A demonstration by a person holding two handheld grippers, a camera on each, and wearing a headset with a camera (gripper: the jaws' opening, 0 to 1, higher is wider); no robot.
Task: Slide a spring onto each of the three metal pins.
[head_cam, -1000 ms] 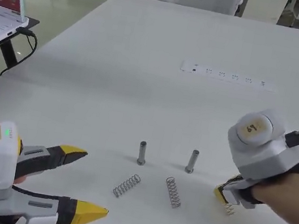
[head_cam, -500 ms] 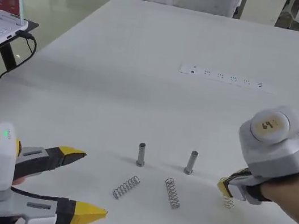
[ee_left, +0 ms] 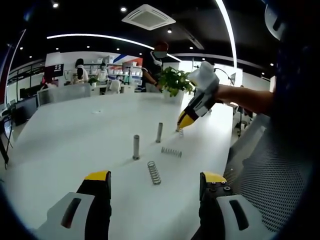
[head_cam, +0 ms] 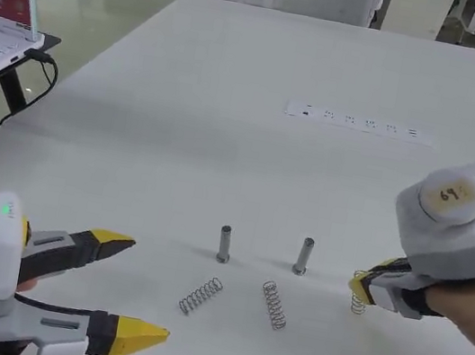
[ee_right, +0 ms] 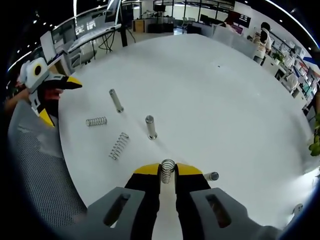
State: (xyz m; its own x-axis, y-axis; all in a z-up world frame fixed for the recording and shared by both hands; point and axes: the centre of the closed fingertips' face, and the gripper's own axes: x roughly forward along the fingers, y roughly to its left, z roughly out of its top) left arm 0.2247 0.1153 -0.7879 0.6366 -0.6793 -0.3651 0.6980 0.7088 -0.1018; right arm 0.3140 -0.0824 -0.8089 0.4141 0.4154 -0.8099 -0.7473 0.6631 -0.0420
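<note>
Right gripper (head_cam: 357, 289) clamping a small coiled steel spring (ee_right: 167, 171) just right of the upright grey metal pins (head_cam: 304, 255), left gripper (head_cam: 141, 289) spread wide left of them, two loose springs (head_cam: 275, 304) before the pins.

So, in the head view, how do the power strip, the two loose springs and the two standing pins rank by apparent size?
1. Power strip, though farthest.
2. Left spring and right spring: about alike.
3. Left pin and right pin: alike, slightly shorter than the springs.

Three springs (ee_right: 96, 121) (ee_right: 119, 145) (ee_right: 167, 170) — three metal pins (ee_right: 115, 100) (ee_right: 150, 126) (ee_right: 212, 176) — two tools (head_cam: 146, 290) (head_cam: 360, 289), one power strip (head_cam: 356, 121).
</note>
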